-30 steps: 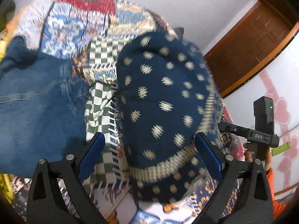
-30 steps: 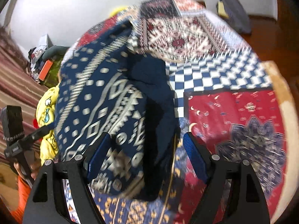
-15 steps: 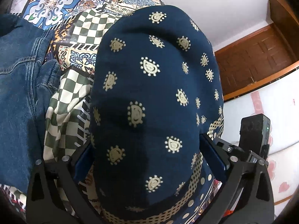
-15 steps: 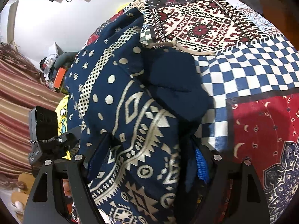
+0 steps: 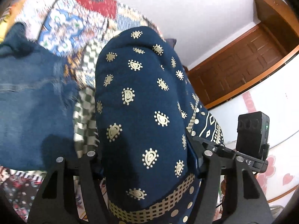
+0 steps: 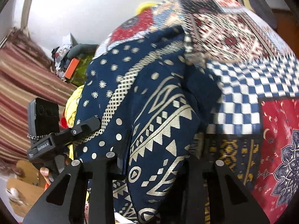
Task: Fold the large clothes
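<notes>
White walls and a brown wooden door frame a bed covered by a patchwork quilt of red, blue-checked and cream-patterned squares, which serves as the folding surface and fills most of both wrist views. On its left side, seen from the left wrist, lies a pair of blue denim jeans, set apart and not part of the present grasp. Bunched up in the middle, nearer than the jeans, is the navy cotton garment printed with cream paisley dots and geometric bands, the thing being folded; it rises in a hump off the quilt because both tools have taken hold of its near edge, one at each side, probably so that the cloth can be lifted evenly and laid over itself. The left hand-held gripper has its jaws closing with a thick fold of the paisley part between them, the pads pressed into the cloth. The right hand-held gripper is likewise closing, clenched on the geometric border of the same garment. Each tool appears in the other's view, close alongside. A yellow cloth lies at the bed's far left edge, small and untouched.
</notes>
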### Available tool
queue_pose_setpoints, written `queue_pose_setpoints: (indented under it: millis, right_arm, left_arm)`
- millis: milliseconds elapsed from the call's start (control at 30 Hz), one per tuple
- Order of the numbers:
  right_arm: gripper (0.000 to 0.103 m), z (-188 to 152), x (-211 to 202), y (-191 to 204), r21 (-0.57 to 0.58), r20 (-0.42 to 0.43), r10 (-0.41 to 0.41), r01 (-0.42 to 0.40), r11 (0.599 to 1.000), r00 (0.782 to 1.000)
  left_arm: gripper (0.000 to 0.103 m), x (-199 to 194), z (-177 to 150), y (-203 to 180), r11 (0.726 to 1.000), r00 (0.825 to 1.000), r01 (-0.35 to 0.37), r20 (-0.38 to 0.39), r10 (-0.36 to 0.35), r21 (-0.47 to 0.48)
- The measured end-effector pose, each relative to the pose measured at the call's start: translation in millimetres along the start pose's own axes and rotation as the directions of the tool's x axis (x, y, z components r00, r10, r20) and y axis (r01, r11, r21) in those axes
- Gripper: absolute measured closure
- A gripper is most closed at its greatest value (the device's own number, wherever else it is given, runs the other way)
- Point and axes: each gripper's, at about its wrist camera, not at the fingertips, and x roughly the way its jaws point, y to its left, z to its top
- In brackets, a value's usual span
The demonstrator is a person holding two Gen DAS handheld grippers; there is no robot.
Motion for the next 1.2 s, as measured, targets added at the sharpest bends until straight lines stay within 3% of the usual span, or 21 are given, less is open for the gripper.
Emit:
queue_pose_setpoints:
  millis: [233,467,700,867,933,1033,1200]
  right_arm:
    - [0.075,19.6,-0.9,64.2,-0.098,0.055,0.041,-0.035,0.995,0.998]
    - [0.075,45.2,45.4,110.3,-0.183,0.042,0.058,-0.049,0.982,0.997]
    - [0.075,60.4,127.0,122.7,-0.179,-0.027,0.013,-0.018,0.984,1.0]
    - [0.083,63.3,184.2,115.5,-0.186,-0.089,-0.063,0.046,0.982,0.994]
    - [0.083,59.4,202.0,109.8,-0.207,-0.131,-0.115,0.086,0.975,0.985]
    - [0.079,46.8,213.2,103.9,-0.257,-0.144,-0.163,0.122,0.959,0.976]
    - [0.064,27.3,192.7,99.3,-0.27,-0.1,-0.223,0.189,0.944,0.97]
  left_arm:
    - [0.038,-82.3,20.5,9.5,0.999,0.993,0.003,0.114,-0.008,0.047]
    - [0.038,-124.8,46.1,56.8,0.999,0.98,-0.038,0.195,0.034,0.014]
    - [0.038,-111.4,60.2,134.5,0.993,0.98,-0.075,0.179,0.091,-0.094]
    - [0.038,-76.8,51.3,203.3,0.963,0.967,-0.228,0.084,0.241,-0.143]
    - [0.033,-71.3,41.1,225.6,0.964,0.97,-0.217,0.08,0.231,-0.151]
    - [0.031,-77.7,33.5,234.8,0.977,0.98,-0.154,0.105,0.171,-0.149]
    - [0.026,-87.9,19.6,218.1,0.968,0.967,-0.221,0.101,0.233,-0.116]
